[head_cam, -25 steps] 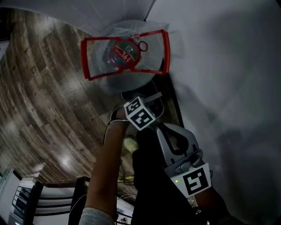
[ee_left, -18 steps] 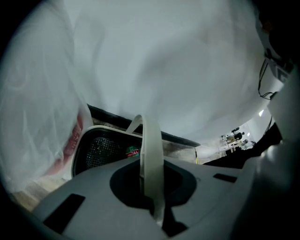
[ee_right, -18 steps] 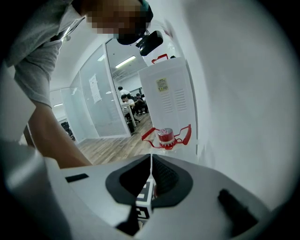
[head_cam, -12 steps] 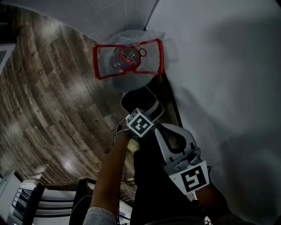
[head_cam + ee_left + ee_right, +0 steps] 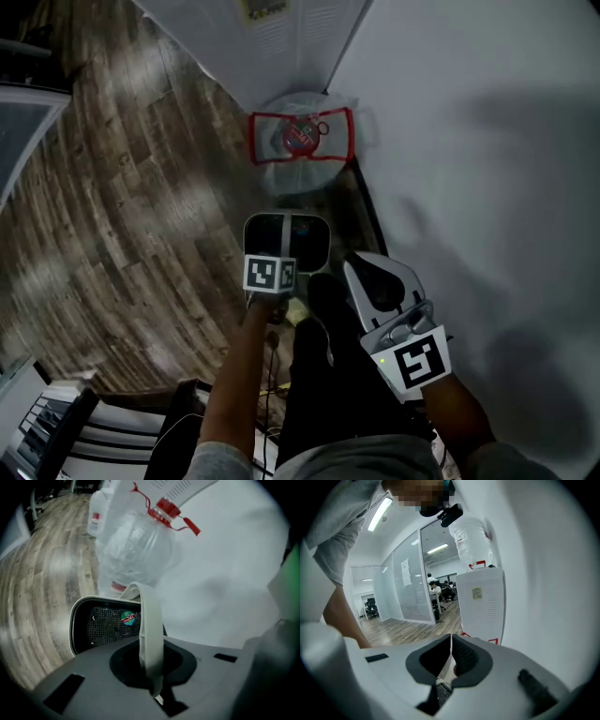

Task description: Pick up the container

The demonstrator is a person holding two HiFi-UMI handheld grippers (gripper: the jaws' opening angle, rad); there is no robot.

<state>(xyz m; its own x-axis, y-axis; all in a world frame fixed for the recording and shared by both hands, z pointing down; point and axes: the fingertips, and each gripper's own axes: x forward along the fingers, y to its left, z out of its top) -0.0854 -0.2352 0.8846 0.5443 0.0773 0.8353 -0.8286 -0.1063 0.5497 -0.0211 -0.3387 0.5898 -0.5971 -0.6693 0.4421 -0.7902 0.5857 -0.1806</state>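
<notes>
left claw (image 5: pixel 150 666) clamped on container (image 5: pixel 102 626) handle (image 5: pixel 151 620), right claw (image 5: pixel 451 660) closed

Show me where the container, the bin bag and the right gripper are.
container (image 5: pixel 265 236): head view, dark inside.
bin bag (image 5: pixel 300 176): head view, clear plastic under the red band.
right gripper (image 5: pixel 356 267): head view, tip of its shut jaws.

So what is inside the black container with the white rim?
A dark mesh and a small round green-and-red sticker show inside the container. Its white handle covers the right part, which cannot be seen.
</notes>
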